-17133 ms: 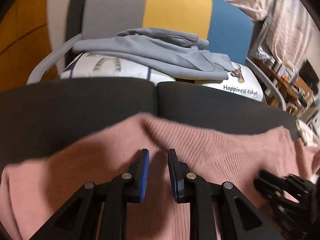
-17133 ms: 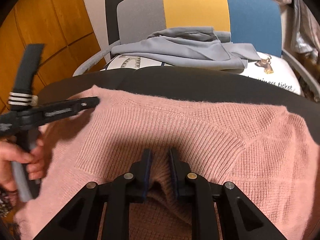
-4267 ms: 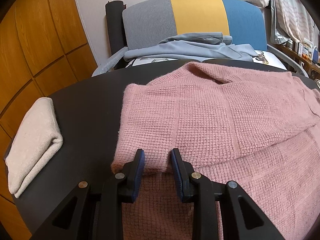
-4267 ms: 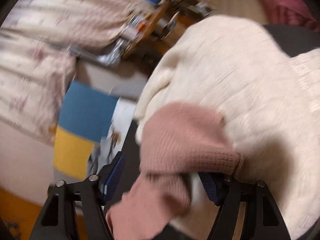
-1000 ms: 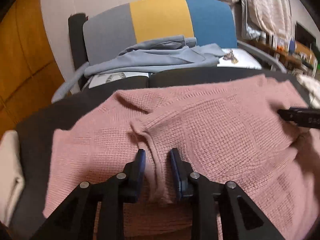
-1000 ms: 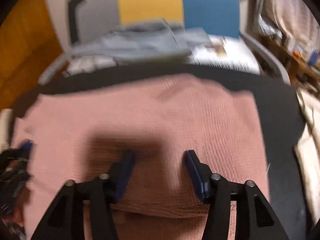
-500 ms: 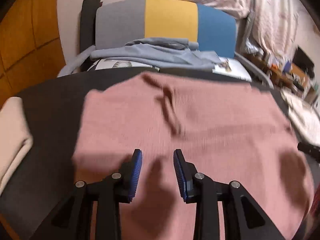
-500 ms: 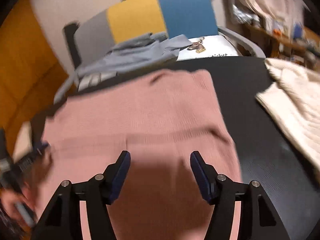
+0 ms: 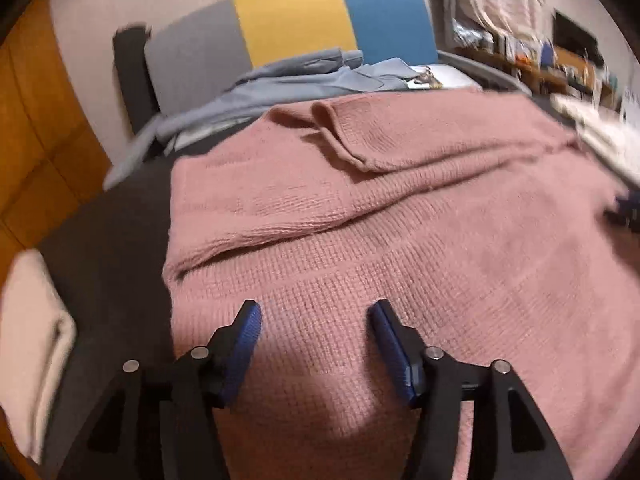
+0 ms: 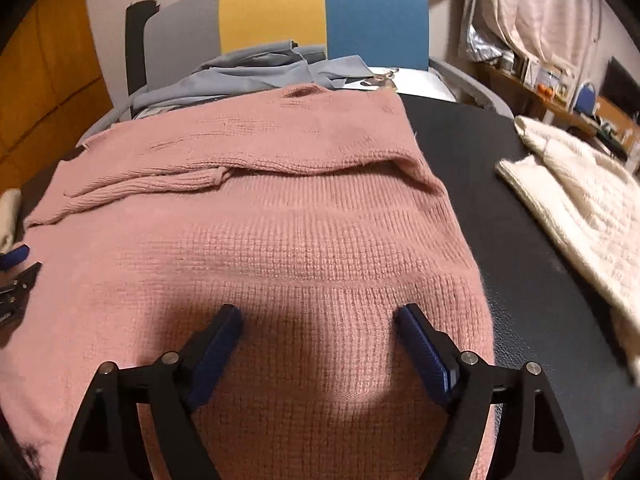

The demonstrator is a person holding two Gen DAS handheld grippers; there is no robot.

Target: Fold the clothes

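A pink knit sweater (image 9: pixel 400 216) lies spread on the dark table (image 9: pixel 112 220), its sleeves folded across its upper part. It fills the right wrist view too (image 10: pixel 260 240). My left gripper (image 9: pixel 314 314) is open and empty, just above the sweater near its left edge. My right gripper (image 10: pixel 318 318) is open and empty over the sweater's near right part. The left gripper's tip shows at the left edge of the right wrist view (image 10: pixel 14 258).
A folded beige garment (image 9: pixel 32 344) lies on the table at the left. A cream knit (image 10: pixel 576 204) lies at the right. Behind the table stands a grey, yellow and blue chair (image 10: pixel 288 12) with a grey-blue garment (image 10: pixel 248 72) on its seat.
Both grippers have opened wider and hover over the near half of the sweater. The left gripper, shut on a fold a second ago, has let go.
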